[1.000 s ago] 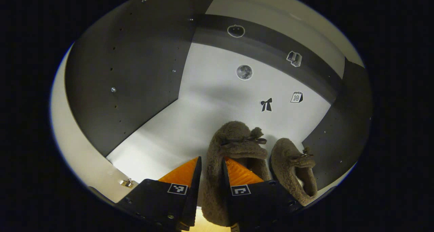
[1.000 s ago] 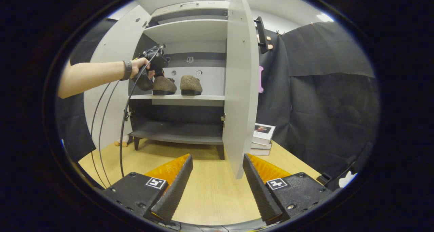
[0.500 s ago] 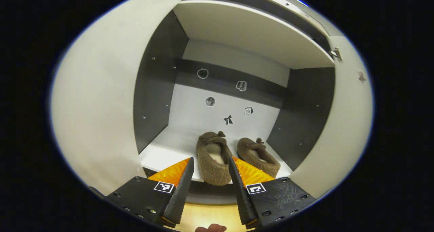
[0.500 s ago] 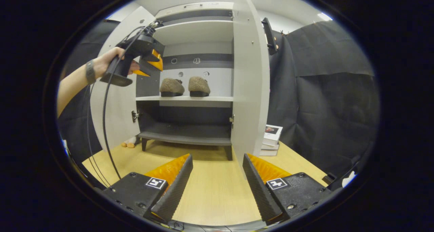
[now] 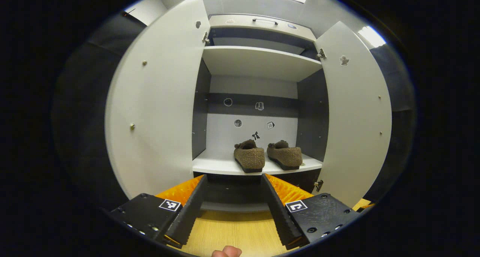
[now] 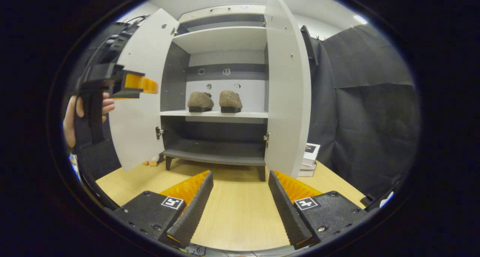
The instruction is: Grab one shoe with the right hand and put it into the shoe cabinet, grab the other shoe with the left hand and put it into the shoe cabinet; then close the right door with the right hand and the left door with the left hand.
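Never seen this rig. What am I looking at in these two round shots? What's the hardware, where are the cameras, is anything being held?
There is no robot. A person holds a hand-held gripper in each hand, and a fisheye camera rides on each one, looking forward along its two fingers.

In the left gripper view, the left hand-held gripper shows at the bottom, open and holding nothing. Ahead stands the shoe cabinet with the left door and right door both open. Two brown shoes sit side by side on the middle shelf.

In the right gripper view, the right hand-held gripper is also open and empty, above a wooden table. The left one appears farther off at the left, in the person's hand. Books lie stacked beside the cabinet.

Both shoes are in; the doors are not yet closed.
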`<state>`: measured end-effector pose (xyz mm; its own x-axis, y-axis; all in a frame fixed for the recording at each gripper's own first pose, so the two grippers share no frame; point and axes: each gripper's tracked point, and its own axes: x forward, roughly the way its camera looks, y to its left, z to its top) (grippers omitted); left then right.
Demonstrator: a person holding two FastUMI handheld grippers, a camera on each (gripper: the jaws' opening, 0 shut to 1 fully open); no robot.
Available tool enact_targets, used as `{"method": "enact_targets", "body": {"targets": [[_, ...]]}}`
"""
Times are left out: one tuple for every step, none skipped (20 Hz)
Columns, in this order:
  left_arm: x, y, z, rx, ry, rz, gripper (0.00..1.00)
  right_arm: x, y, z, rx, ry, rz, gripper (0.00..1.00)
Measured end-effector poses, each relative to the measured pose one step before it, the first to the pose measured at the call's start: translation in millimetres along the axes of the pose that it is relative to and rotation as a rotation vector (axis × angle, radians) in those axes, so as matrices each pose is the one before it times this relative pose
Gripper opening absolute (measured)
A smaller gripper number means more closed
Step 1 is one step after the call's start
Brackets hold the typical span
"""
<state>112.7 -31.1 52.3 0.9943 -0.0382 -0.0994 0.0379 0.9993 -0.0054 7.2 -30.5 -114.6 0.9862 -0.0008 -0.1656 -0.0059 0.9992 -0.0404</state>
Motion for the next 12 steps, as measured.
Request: {"method": "enact_targets", "body": {"targets": [[-10.5, 4.14, -3.33, 0.00037, -0.01755, 0.01528, 0.86, -0.21, -0.02, -1.47, -0.00097, 0.00204, -0.00206, 0.93], [-10.88, 4.03, -6.01, 0.0006, -0.01097, 0.01255, 0.86, -0.96, -1.96, -0.86, -0.00341, -0.00275, -0.01101, 0.93], [-10.31, 2.7, -5.49, 0.00155, -0.00961, 0.01699, 0.88, -0.17, -1.53, -0.4, 0.00022, -0.00262, -0.00901, 0.93], [-9.56, 3.28, -5.89, -0.0011, -0.00599, 0.01705, 0.9, -0.77, 0.9, -1.99, 0.0064, 0.00265, -0.00124, 0.93], [-8.97, 1.8, -7.77, -0.00714, -0.00178, 0.00977, 0.91, -0.3, 1.9, -2.3, 0.01285, 0.00471, 0.0038, 0.95], [-9.0, -0.87, -7.84, -0.00835, 0.00208, 0.00004, 0.92, -0.91, 2.73, 0.03, 0.01762, 0.00228, 0.01085, 0.93], [-7.17, -1.73, -7.45, 0.0021, 0.00311, 0.00316, 0.92, -0.76, 1.52, 1.74, 0.01236, -0.00085, 0.00572, 0.93], [-7.95, 0.98, -8.3, 0.01086, 0.01365, 0.00608, 0.92, -0.83, -2.22, 1.53, -0.00688, 0.00531, -0.00833, 0.93], [-6.04, 0.76, -7.71, 0.01397, 0.01452, 0.00468, 0.95, -2.82, -4.12, 3.15, -0.01348, -0.00379, -0.01042, 0.93], [-5.35, 1.0, -3.46, 0.01203, 0.00804, 0.00458, 0.95, -3.61, -3.56, 7.79, -0.0084, -0.01113, -0.00664, 0.93], [-4.15, 0.7, -2.5, 0.01008, -0.00049, 0.00542, 0.96, -4.67, -2.56, 9.06, -0.00505, -0.01199, 0.00228, 0.93], [-3.52, 0.32, -1.03, -0.00112, -0.0011, 0.00315, 0.95, -4.19, -4.7, 10.93, -0.00168, -0.01517, -0.00096, 0.93]]}}
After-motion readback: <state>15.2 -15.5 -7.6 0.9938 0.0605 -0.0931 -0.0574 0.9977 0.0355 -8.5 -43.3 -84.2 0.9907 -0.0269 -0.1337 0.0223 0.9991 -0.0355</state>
